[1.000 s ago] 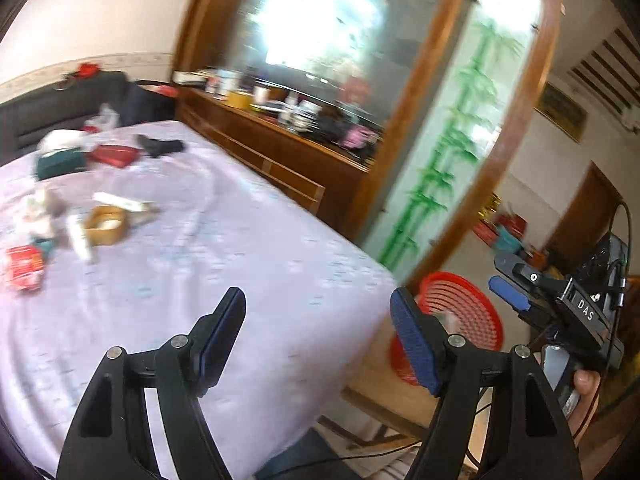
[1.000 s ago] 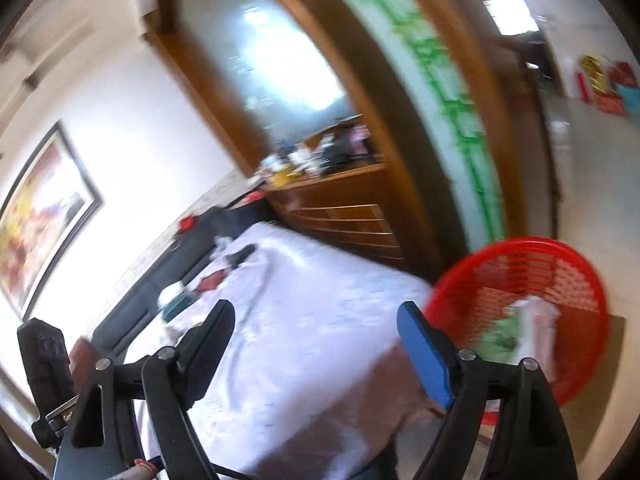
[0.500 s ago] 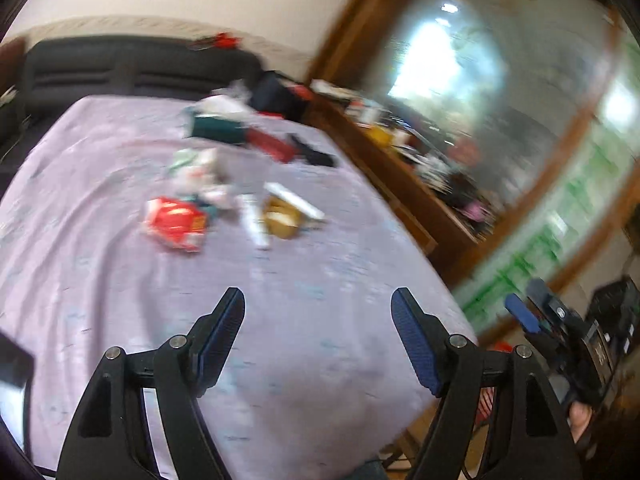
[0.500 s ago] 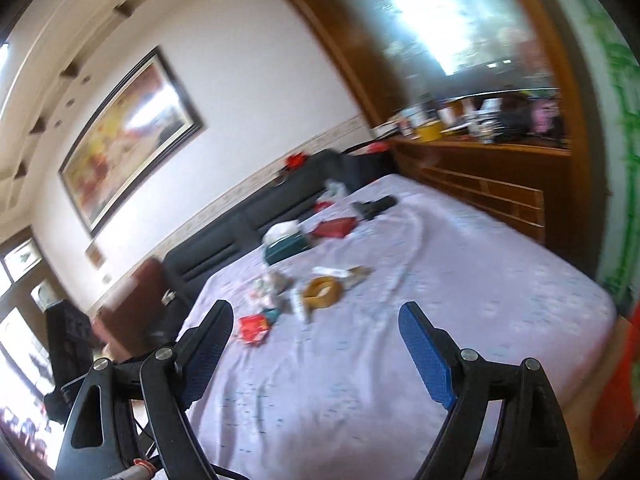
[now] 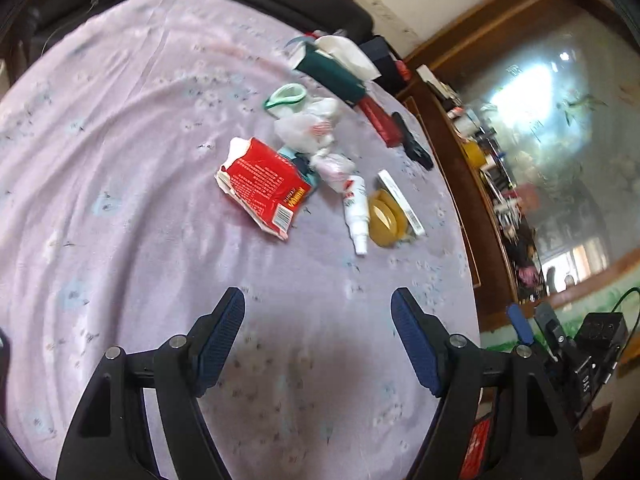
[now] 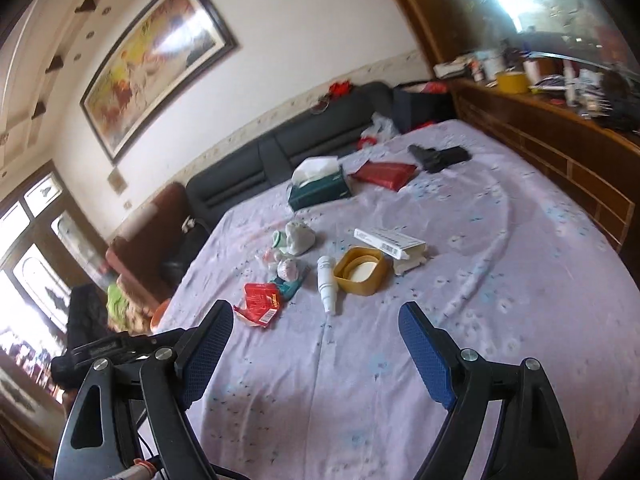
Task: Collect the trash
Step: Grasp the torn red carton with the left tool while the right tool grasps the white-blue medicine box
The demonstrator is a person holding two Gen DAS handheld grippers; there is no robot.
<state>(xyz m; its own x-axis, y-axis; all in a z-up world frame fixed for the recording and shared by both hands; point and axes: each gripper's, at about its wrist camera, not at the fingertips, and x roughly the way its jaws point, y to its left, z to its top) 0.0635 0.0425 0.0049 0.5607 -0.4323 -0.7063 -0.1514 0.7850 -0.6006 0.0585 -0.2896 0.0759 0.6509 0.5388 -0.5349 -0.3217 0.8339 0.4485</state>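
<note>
A crumpled red wrapper lies on the lilac tablecloth. Beside it lie crumpled white plastic bags, a white bottle, a yellow tub and a white box. My left gripper is open and empty, hovering short of the wrapper. My right gripper is open and empty, short of the bottle. The right gripper also shows in the left wrist view.
A green tissue box, a red packet and a black object lie farther back. A dark sofa runs behind the table. A cluttered wooden sideboard stands to the right.
Both grippers have swung left, away from the red basket on the floor, and now face the table with the trash. Both jaws stayed open and empty.
</note>
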